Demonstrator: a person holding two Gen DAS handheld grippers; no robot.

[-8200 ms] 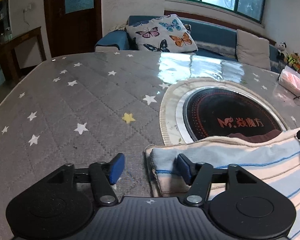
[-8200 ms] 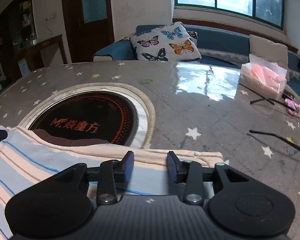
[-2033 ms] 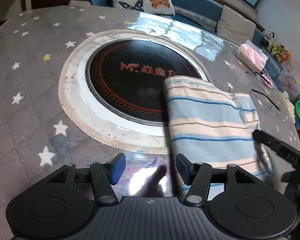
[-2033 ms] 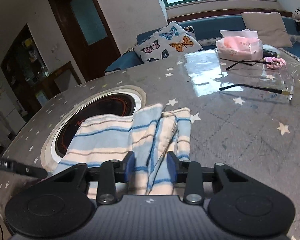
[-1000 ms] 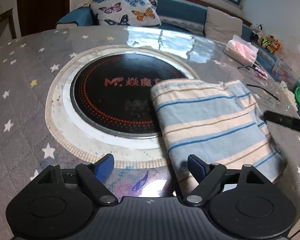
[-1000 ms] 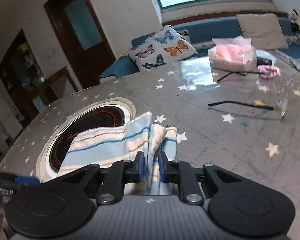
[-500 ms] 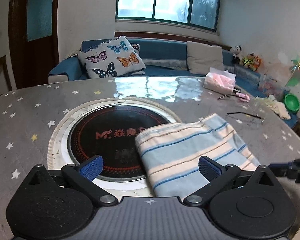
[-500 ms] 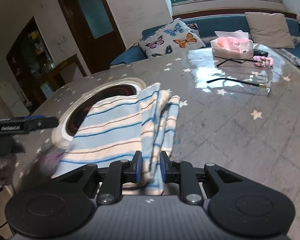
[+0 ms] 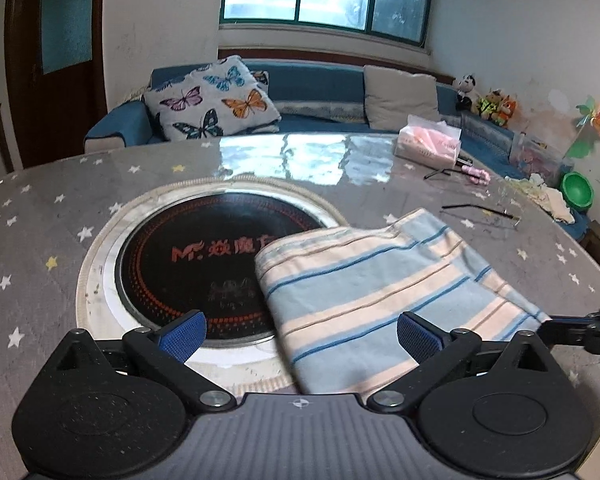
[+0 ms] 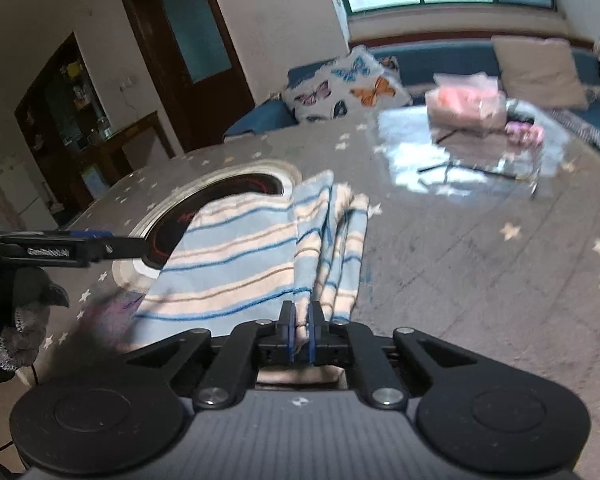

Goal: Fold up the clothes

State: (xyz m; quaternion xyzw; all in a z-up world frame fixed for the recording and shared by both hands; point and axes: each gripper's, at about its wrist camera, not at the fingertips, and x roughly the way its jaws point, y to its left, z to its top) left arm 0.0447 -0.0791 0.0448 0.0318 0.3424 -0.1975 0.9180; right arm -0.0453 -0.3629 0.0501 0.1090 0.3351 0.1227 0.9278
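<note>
Striped cloth [image 9: 384, 296], pale blue and cream, lies folded on the star-print tabletop [image 9: 40, 240], its far left corner overlapping the black round hob [image 9: 204, 264]. Left gripper [image 9: 300, 334] hovers at the cloth's near edge, fingers spread as wide as they go, gripping nothing. Right gripper [image 10: 299, 330] has just been closing; its blue pads [image 10: 286, 332] now pinch a bunched fold at the cloth's near right edge. Pink tissue pack [image 9: 428, 142] sits far right.

The black round cooktop [image 9: 204, 256] set in the table bears an orange "M" logo followed by Chinese characters
</note>
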